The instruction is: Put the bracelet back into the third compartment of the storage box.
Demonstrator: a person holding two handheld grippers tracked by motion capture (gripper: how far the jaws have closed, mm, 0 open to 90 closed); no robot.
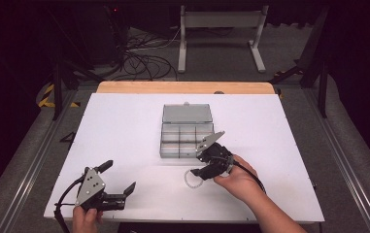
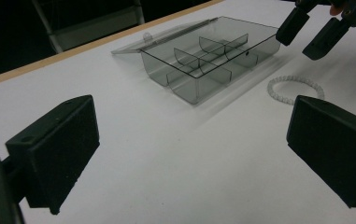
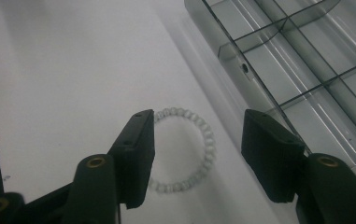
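Two wide-open tools, right tool (image 3: 196,154) above flat bead ring (image 3: 199,135) beside lengthwise compartment box (image 1: 186,138).

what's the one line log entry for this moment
right hand-held gripper: open over bracelet | left hand-held gripper: open, idle | box: lid open

Left gripper (image 2: 192,154): both black jaws stand wide apart over the white table (image 2: 175,177), nothing between them. Clear grey compartment box (image 2: 210,58): sits on the table beyond the jaws, lid (image 2: 136,44) open and laid back flat behind it, dividers visible inside. White beaded bracelet (image 2: 295,91): lies flat on the table just beside the box, apart from it. Right gripper (image 2: 313,32): enters at the upper right, jaws parted, above the bracelet and near the box corner.
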